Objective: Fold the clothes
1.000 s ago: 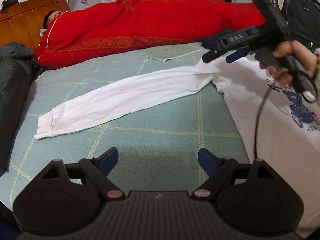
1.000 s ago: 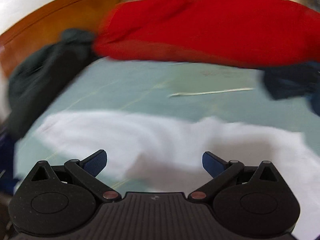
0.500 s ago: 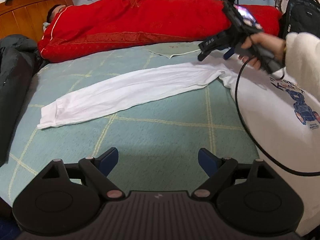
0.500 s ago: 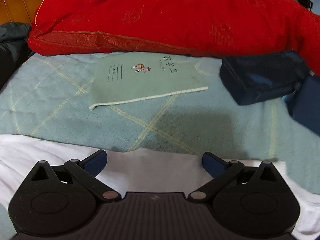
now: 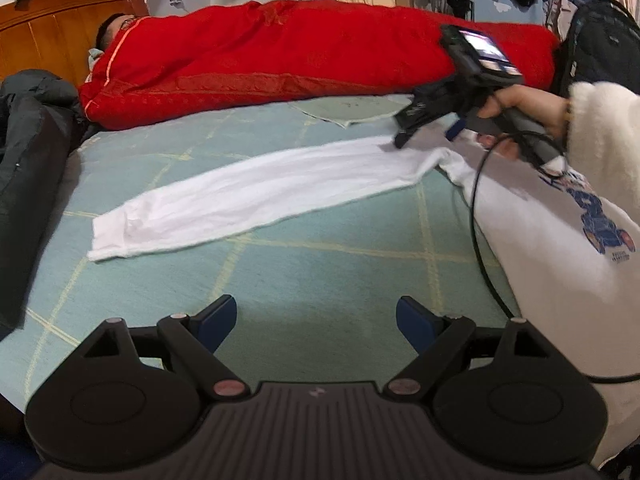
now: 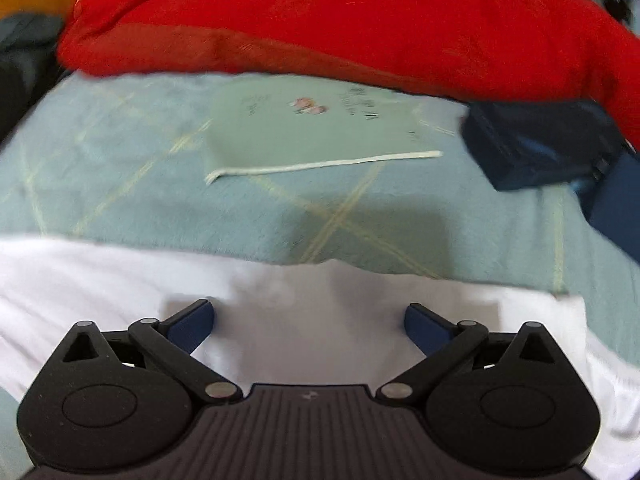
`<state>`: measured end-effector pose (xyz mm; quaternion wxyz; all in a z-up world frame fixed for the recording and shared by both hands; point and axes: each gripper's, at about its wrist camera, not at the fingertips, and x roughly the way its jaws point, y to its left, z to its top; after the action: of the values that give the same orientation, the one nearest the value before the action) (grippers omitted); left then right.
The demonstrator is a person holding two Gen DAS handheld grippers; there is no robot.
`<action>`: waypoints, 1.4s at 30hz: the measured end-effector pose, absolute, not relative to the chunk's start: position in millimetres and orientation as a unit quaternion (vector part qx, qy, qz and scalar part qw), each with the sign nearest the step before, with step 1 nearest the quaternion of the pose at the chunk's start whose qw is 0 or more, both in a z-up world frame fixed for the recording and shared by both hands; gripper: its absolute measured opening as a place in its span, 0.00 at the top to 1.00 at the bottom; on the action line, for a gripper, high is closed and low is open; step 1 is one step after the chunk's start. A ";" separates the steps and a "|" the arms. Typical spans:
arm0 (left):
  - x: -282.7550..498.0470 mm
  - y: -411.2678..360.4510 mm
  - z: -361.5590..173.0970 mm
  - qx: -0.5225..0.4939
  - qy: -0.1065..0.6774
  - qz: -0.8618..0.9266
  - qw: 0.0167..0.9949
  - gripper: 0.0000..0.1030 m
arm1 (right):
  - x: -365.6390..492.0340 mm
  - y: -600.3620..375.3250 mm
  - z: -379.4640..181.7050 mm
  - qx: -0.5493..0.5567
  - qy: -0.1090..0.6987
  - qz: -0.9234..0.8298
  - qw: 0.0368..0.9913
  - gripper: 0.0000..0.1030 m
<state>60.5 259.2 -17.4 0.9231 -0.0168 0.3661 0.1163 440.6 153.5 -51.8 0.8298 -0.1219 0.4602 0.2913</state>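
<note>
The white long-sleeved shirt (image 5: 552,248) lies spread flat on the pale green checked blanket (image 5: 320,276), its printed front facing up at the right, one sleeve (image 5: 256,196) stretched out straight to the left with the cuff at the far left end. The left gripper (image 5: 316,318) hovers above bare blanket short of that sleeve, blue-padded fingers spread wide, nothing between them. Over at the shoulder, the right gripper (image 5: 430,130) is held by a hand (image 5: 520,116) in a fluffy white sleeve (image 5: 604,148), tips down close to the cloth where sleeve meets body; whether they touch it, I cannot tell. Its own view is blurred, but the right gripper (image 6: 308,320) shows its fingers wide apart over white fabric, gripping nothing. Beyond lies a pale green booklet (image 6: 316,132) flat on the blanket, a dark blue pouch (image 6: 540,144) to its right, and a long red quilt (image 5: 304,52) with a person under it by the wooden headboard (image 5: 60,36).
</note>
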 end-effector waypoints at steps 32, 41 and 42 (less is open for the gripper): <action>169.9 407.7 -37.3 -0.074 0.367 0.177 0.911 0.14 | 252.5 18.7 -5.2 -0.059 0.421 0.364 0.829 0.00; 176.8 403.4 -34.2 -0.040 0.383 0.227 0.895 0.15 | 248.4 7.3 -0.6 -0.058 0.414 0.354 0.837 0.00; 176.0 395.8 -30.4 -0.034 0.376 0.207 0.903 0.14 | 248.7 6.5 -0.8 -0.055 0.414 0.353 0.837 0.00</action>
<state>176.0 395.8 -30.4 0.9026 -0.0343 0.3762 0.2066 248.7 6.5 -0.8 0.8369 -0.0553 0.4144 0.3533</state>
